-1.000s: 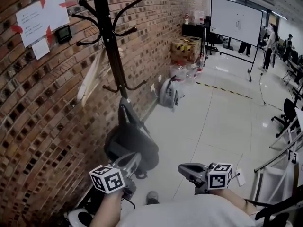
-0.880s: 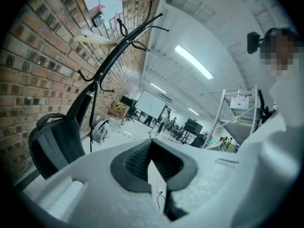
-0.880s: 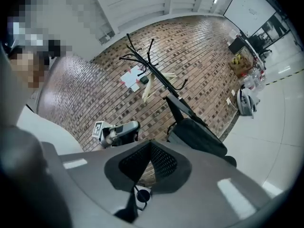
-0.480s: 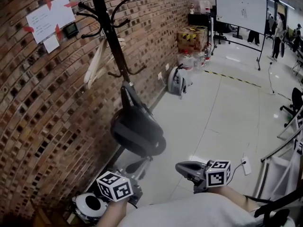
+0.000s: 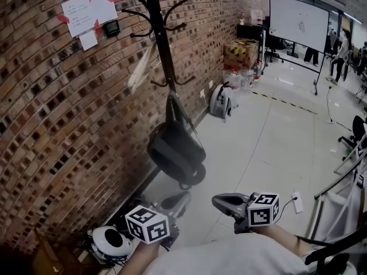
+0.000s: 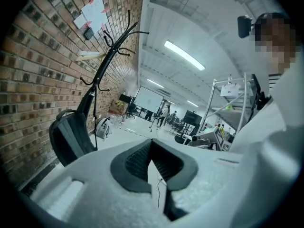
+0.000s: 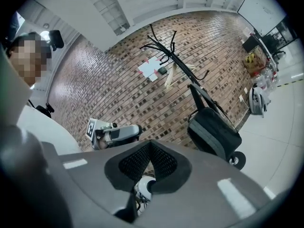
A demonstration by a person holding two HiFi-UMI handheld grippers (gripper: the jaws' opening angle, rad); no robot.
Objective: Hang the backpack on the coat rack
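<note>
The dark grey backpack [image 5: 175,150] hangs by its strap from a low hook of the black coat rack [image 5: 161,44] against the brick wall. Both grippers are low in the head view, well short of the bag and apart from it. My left gripper [image 5: 181,196] is shut and empty; so is my right gripper [image 5: 215,200]. The left gripper view has the backpack [image 6: 70,137] and rack [image 6: 105,56] to the left beyond the shut left gripper [image 6: 151,142]. In the right gripper view the backpack [image 7: 213,129] hangs right of the shut right gripper [image 7: 151,144], with the left gripper [image 7: 117,133] ahead.
A second grey bag [image 5: 222,102] sits on the floor by the wall, with cardboard boxes [image 5: 239,53] and a whiteboard on wheels [image 5: 302,22] beyond. A white helmet-like object [image 5: 109,239] lies at the wall's foot. Papers [image 5: 89,9] are taped to the brick.
Both grippers have drawn back from the backpack, which now hangs farther off and higher in the head view. The bag stays on the rack. Both grippers stay shut.
</note>
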